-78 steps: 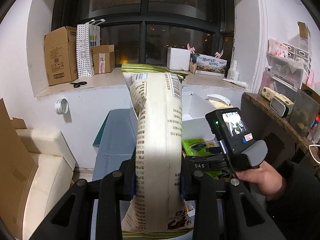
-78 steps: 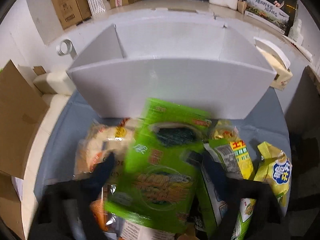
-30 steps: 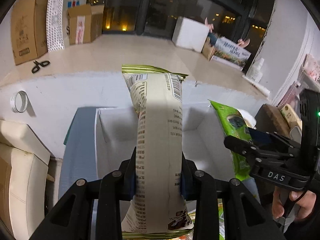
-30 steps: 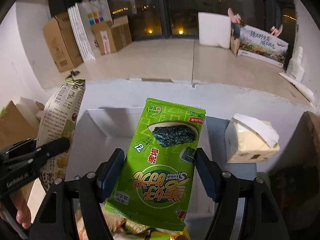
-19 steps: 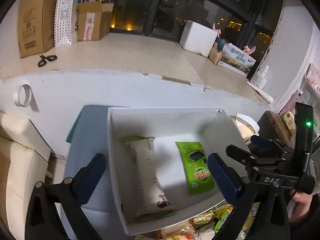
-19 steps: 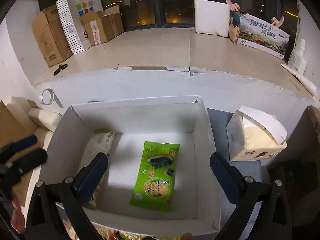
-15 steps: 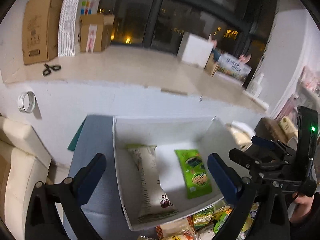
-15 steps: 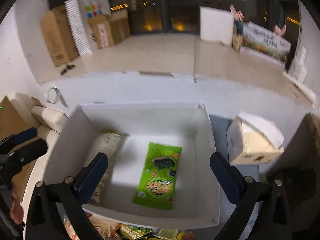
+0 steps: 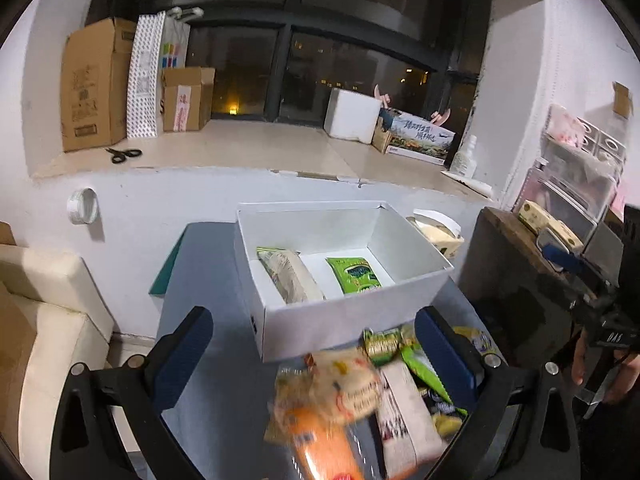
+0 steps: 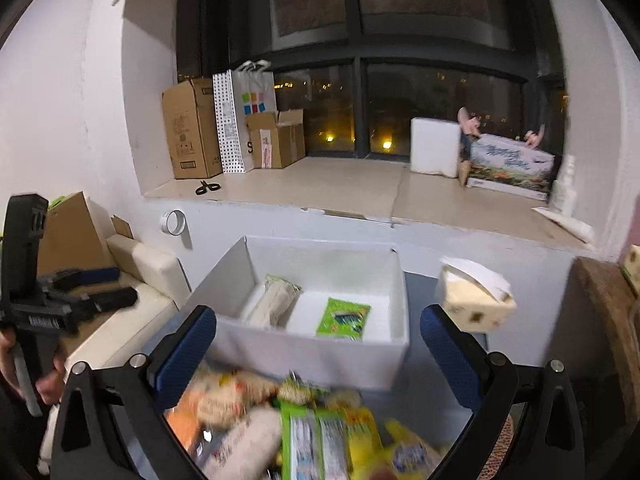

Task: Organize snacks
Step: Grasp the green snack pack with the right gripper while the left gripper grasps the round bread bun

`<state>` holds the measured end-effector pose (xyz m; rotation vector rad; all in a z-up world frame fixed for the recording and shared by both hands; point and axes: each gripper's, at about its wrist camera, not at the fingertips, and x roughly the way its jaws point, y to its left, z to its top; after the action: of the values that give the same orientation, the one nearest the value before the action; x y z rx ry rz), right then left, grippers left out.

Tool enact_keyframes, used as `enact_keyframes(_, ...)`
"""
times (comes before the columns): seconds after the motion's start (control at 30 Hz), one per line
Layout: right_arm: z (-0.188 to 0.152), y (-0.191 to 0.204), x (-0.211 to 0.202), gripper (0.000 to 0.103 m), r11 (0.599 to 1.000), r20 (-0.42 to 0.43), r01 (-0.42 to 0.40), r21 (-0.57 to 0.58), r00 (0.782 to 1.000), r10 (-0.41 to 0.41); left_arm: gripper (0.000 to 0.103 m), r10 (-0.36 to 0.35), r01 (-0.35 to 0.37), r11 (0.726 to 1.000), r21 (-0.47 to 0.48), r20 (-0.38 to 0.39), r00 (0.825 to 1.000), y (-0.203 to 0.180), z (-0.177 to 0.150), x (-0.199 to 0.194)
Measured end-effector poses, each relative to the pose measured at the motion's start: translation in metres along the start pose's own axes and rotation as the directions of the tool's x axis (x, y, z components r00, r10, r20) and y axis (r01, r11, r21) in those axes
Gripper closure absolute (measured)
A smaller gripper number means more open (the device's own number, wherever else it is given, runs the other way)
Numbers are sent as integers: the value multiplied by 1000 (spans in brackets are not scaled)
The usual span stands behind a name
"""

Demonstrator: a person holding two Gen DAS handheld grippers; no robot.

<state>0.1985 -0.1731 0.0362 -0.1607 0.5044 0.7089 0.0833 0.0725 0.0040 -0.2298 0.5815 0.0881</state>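
Inside the white box [image 9: 352, 312] lay a beige snack bag [image 9: 294, 276] beside a green seaweed packet [image 9: 354, 275]; both tongs [image 9: 316, 356] [image 10: 320, 354] gaped empty.

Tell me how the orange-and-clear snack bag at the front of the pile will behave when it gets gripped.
The orange-and-clear snack bag looks like thin glossy film, so it will probably crumple and flop rather than hold its shape. Its shiny surface may slip between the jaws. It looks puffy, so it is likely light, and lifting it may shift the snack pile it lies on.
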Motion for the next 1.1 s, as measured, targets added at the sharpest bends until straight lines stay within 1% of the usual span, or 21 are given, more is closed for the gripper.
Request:
enact_keyframes(0.07, -23, -2, -17, 0, 1000, -13, 12, -4, 1000, -12, 0, -3, 2, 1000, 11, 19, 1000, -6, -11, -13)
enact_keyframes(0.13, -46, -10, -29, 0, 999, -37, 17, 43, 999, -15, 0, -24, 24, 1000, 15, 15, 1000, -12, -23, -22)
enact_keyframes(0.2, -76, -16, -39, 0, 993, -65, 24, 115, 998, -17, 0, -33, 33, 999, 18, -7, 999, -17, -31, -24)
enact_keyframes(0.27, -100, -18, -39, 0, 991, -118, 10, 133, 993, 6, 0, -18, 19, 999, 38, -24, 1000, -25, -39, -24)
enact_keyframes(0.33, -115, -18, -35, 0, 992, -157, 18, 126, 988, 2, 0, -22, 24, 998, 57, -35, 999, -30, -45, -23)
enact_keyframes(0.37, -123, -16, -30, 0, 992, -180, 5, 126, 984, 18, 0, -21, 24, 998, 61, -39, 999, -31, -47, -23)
enact_keyframes(0.47, -129, -12, -17, 0, 992, -211, -46, 117, 975, 70, 0, -24, 28, 997, 66, -48, 999, -33, -53, -21)
enact_keyframes(0.53, -129, -10, -7, 0, 993, -216, -64, 102, 973, 85, 0, -40, 44, 997, 68, -59, 997, -34, -54, -18)
enact_keyframes(0.6, -127, -9, 13, 0, 990, -246, -103, 99, 961, 125, 0, -52, 56, 996, 64, -69, 996, -33, -54, -17)
enact_keyframes(0.7, -125, -8, 36, 0, 986, -278, -122, 112, 949, 149, 0, -69, 74, 995, 69, -65, 995, -33, -55, -18)
enact_keyframes(0.77, -124, -10, 58, 0, 982, -316, -139, 130, 933, 173, 0, -84, 89, 993, 74, -72, 994, -33, -56, -19)
enact_keyframes(0.8, -125, -11, 70, 0, 981, -341, -144, 134, 922, 182, 0, -83, 89, 993, 71, -80, 993, -32, -56, -17)
enact_keyframes(0.83, -125, -13, 77, 0, 979, -352, -152, 135, 916, 191, 0, -83, 89, 994, 66, -88, 993, -31, -56, -15)
enact_keyframes(0.9, -128, -14, 96, 0, 980, -390, -151, 129, 901, 191, 0, -90, 94, 995, 42, -100, 991, -27, -57, -12)
enact_keyframes(0.97, -132, -14, 109, 6, 976, -420, -171, 135, 882, 213, 0, -99, 102, 995, 24, -111, 989, -24, -58, -10)
enact_keyframes(1.0, -135, -14, 115, 12, 975, -441, -171, 139, 871, 216, 0, -104, 107, 994, 19, -114, 988, -23, -59, -9)
enact_keyframes(1.03, -138, -13, 118, 19, 977, -453, -165, 135, 867, 209, 0, -106, 109, 994, 15, -117, 987, -21, -59, -8)
enact_keyframes(1.07, -138, -12, 116, 24, 979, -442, -162, 127, 874, 202, 0, -106, 109, 994, 13, -121, 987, -21, -59, -7)
enact_keyframes(1.1, -139, -13, 115, 33, 974, -440, -173, 150, 870, 222, 0, -105, 107, 994, 11, -126, 986, -21, -59, -5)
